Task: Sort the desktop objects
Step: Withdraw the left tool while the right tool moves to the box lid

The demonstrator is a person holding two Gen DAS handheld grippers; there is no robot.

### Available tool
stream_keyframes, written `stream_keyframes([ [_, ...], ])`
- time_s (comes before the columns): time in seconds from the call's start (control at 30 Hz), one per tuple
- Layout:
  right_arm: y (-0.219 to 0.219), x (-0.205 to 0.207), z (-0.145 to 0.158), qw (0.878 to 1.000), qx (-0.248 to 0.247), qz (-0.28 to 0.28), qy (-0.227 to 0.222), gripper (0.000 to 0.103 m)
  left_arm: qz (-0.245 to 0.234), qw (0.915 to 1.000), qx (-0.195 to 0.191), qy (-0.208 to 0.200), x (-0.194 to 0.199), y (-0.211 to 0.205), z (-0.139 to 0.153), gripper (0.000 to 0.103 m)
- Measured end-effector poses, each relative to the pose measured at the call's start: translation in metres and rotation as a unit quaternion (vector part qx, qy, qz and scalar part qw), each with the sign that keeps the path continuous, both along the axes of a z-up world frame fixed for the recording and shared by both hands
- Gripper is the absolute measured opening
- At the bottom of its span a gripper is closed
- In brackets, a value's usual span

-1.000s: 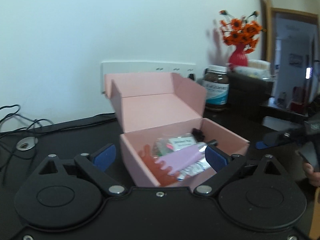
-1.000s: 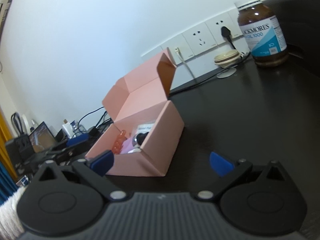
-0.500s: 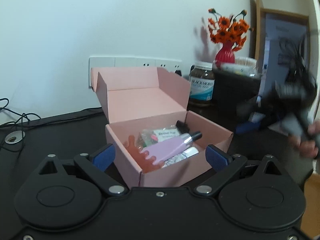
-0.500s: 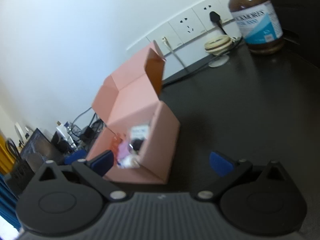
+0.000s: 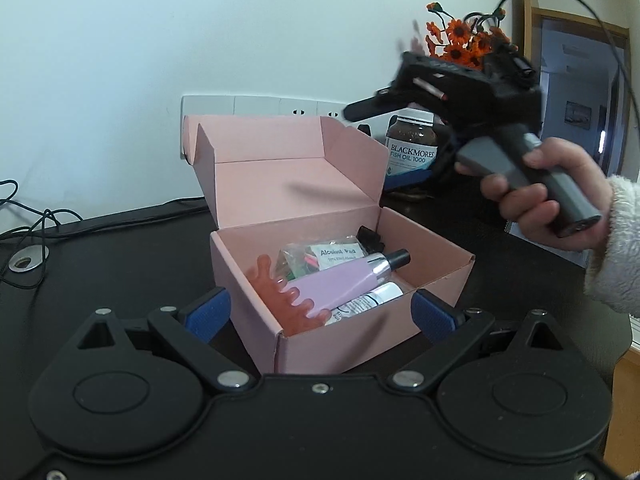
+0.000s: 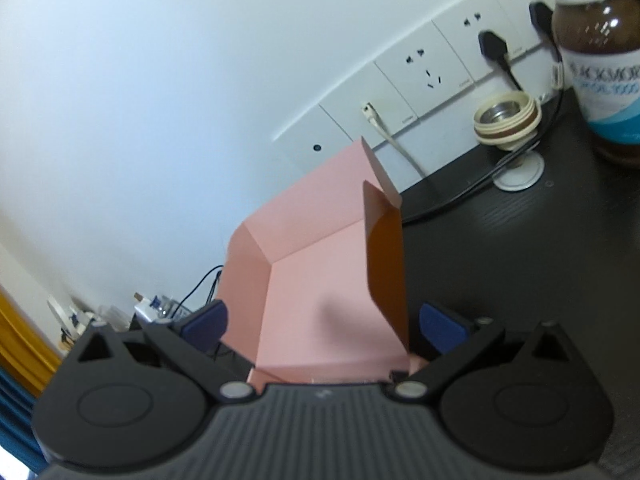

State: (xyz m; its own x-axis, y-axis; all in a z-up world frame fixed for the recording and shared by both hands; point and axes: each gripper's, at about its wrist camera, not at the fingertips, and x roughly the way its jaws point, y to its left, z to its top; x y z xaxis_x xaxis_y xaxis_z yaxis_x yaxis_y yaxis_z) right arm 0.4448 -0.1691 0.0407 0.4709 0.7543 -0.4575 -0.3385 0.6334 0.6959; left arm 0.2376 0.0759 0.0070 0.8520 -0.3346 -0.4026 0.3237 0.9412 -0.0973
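- The black wooden desk [image 5: 120, 248] fills the lower half of both views and carries everything else.
- The open pink cardboard box [image 5: 340, 344] sits on the desk at 12 o'clock from the left gripper [image 5: 320, 314], its lid [image 5: 280, 176] standing up at the back.
- The left gripper's blue-padded fingers [image 5: 208, 314] are spread wide, one on each side of the box's near corner, gripping nothing.
- The right gripper [image 6: 322, 326], held in a hand [image 5: 548, 200] at 2 o'clock in the left view, hangs above the lid; its fingers [image 6: 440, 328] are spread apart and empty, with the lid's side flap [image 6: 386, 272] between them.
- The brown glass fish oil bottle [image 5: 412, 148] stands at 1 o'clock behind the box.
- Inside the box lie a lilac tube [image 5: 340, 284] with a black cap, an orange comb [image 5: 276, 292] and an alcohol pad packet [image 5: 320, 258].
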Motion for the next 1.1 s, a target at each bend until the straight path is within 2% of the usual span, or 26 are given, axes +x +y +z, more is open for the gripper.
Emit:
stream_keyframes([
  [0.4,0.015,0.031,-0.007,0.999,0.018,0.014,0.025,0.102,0.001,0.9999,-0.003,0.009,0.004,0.000,-0.001,0.098],
  [0.57,0.015,0.027,-0.002,1.000,0.014,0.018,0.016,0.102,-0.012,0.9998,0.007,0.012,0.004,-0.006,-0.002,0.098],
  [0.77,0.009,0.023,0.004,0.999,0.029,0.020,0.010,0.102,-0.009,0.9997,0.017,0.011,0.004,-0.009,-0.003,0.100],
  [1.1,0.000,-0.002,0.012,0.999,0.016,0.027,-0.017,0.102,-0.001,0.9994,0.032,0.010,0.006,-0.012,-0.002,0.100],
])
